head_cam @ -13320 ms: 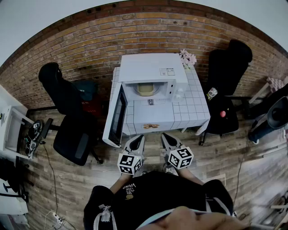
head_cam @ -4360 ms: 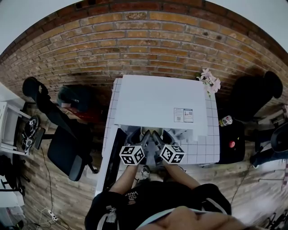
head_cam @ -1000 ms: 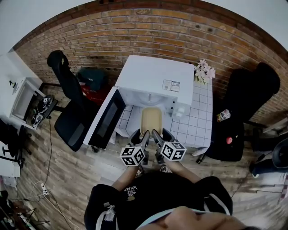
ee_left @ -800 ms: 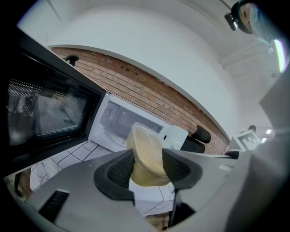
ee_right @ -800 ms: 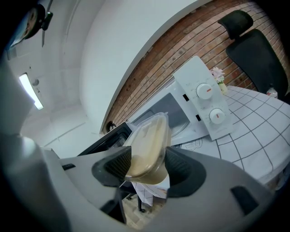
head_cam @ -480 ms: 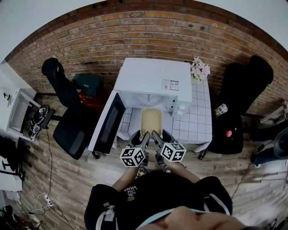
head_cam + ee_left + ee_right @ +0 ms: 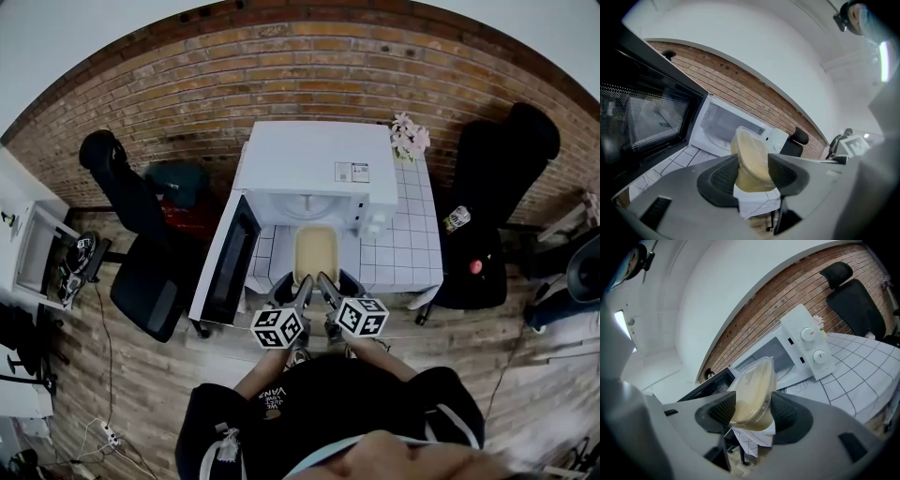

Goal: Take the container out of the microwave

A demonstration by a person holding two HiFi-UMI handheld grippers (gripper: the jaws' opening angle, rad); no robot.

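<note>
The container [image 7: 315, 251], a clear lidded tub of tan food, hangs in front of the white microwave [image 7: 314, 164] above the tiled table [image 7: 412, 248]. My left gripper [image 7: 304, 281] and right gripper [image 7: 322, 279] grip its near end from either side. In the left gripper view the container [image 7: 751, 157] sits pinched on edge between the jaws of the left gripper [image 7: 752, 174]. The right gripper [image 7: 753, 412] likewise clamps the container [image 7: 752, 392]. The microwave door [image 7: 230, 261] stands swung open to the left, and the cavity [image 7: 724, 124] holds nothing I can see.
Black office chairs stand at the left [image 7: 150, 281] and right [image 7: 487, 159] of the table. Pink flowers [image 7: 409, 137] sit at the table's back right corner. A bottle [image 7: 456, 219] rests on the right chair. The microwave's two dials [image 7: 812, 344] face the right gripper.
The container sat inside the microwave at first; both grippers reached in and now hold it outside, in front of the opening. Over the last second it has barely moved.
</note>
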